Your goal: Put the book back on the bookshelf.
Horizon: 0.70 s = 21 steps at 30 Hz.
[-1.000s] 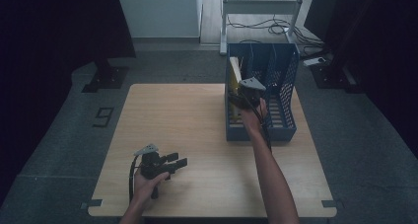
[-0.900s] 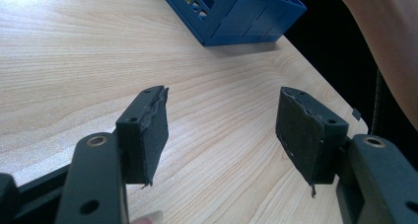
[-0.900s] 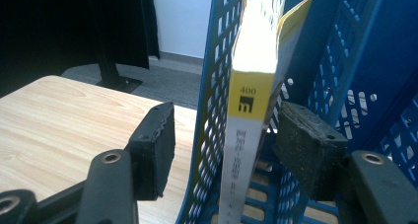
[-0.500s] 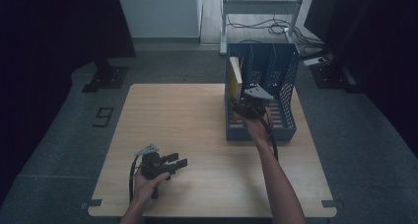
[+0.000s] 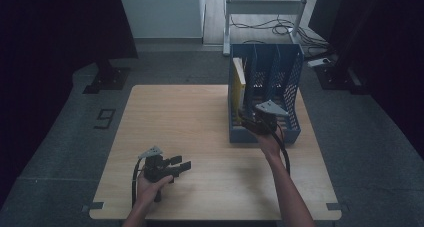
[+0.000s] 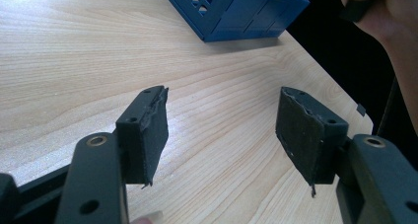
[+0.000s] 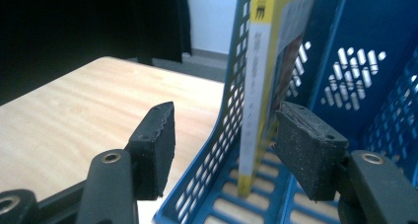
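A blue slotted file rack (image 5: pixel 285 87) stands at the table's right side. A yellow-and-white book (image 5: pixel 239 72) stands upright in its leftmost slot. My right gripper (image 5: pixel 246 120) is open at the rack's front end. In the right gripper view its jaws (image 7: pixel 224 145) straddle the rack's left wall (image 7: pixel 224 135) and the book (image 7: pixel 261 86), one jaw outside the rack and one inside, touching neither. My left gripper (image 5: pixel 184 163) is open near the table's front left, held low over bare wood with nothing between its fingers (image 6: pixel 222 130).
The wooden table (image 5: pixel 175 117) has free room across its left and middle. In the left gripper view the rack's corner (image 6: pixel 236 12) and the person's right hand (image 6: pixel 389 17) show farther off. A metal shelf frame (image 5: pixel 265 7) and cables stand on the floor behind the table.
My right gripper has drawn back from deeper in the rack toward its front end. The left gripper has stayed where it was.
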{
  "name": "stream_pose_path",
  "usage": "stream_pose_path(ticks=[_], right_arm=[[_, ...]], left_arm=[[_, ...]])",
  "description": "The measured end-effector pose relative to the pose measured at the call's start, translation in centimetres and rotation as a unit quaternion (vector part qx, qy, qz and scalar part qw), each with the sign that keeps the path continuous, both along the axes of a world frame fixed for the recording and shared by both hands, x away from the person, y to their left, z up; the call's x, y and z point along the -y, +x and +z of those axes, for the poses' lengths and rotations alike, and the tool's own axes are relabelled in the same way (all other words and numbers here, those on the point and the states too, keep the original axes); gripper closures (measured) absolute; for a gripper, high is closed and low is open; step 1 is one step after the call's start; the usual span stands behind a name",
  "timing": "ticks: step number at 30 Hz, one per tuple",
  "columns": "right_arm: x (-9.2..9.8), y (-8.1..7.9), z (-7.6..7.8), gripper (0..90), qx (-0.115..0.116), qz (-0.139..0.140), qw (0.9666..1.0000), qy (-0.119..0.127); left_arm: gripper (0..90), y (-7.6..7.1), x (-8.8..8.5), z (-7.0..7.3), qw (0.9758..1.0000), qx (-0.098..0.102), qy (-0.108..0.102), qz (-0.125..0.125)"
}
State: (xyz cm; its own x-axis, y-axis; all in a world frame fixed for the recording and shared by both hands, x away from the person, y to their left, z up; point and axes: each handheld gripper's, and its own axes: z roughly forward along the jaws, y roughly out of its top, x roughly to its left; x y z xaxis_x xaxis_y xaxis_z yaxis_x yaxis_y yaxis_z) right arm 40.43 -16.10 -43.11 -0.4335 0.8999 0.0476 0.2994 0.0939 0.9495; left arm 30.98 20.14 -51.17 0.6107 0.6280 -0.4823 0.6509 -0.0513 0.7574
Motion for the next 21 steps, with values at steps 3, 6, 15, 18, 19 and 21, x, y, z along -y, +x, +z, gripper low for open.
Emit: stream_pose_path(ticks=[3, 6, 15, 18, 19, 21], right_arm=[[0.3, -1.2, -0.4, 39.4, 0.003, 0.006, 1.0000, -0.002], [0.7, -2.3, -0.9, 39.4, 0.002, 0.012, 0.9999, 0.000], [2.5, -5.5, -3.0, 39.4, -0.010, 0.018, 0.9998, 0.001], [3.2, -6.6, -3.8, 39.4, -0.013, 0.017, 0.9998, 0.001], [3.4, -7.0, -4.1, 39.4, -0.014, 0.017, 0.9997, 0.001], [3.7, -7.5, -4.5, 39.4, -0.015, 0.017, 0.9997, 0.001]], left_arm=[[36.7, 0.0, 0.0, 0.0, 1.0000, 0.000, 0.001, -0.001], [36.7, 0.0, 0.1, -0.1, 1.0000, -0.001, 0.001, -0.001], [36.7, -0.1, 0.3, -0.2, 1.0000, -0.003, 0.004, -0.003], [36.7, -0.1, 0.4, -0.3, 1.0000, -0.004, 0.005, -0.004], [36.7, -0.1, 0.4, -0.3, 1.0000, -0.004, 0.006, -0.004], [36.7, -0.1, 0.4, -0.3, 1.0000, -0.005, 0.006, -0.005]])
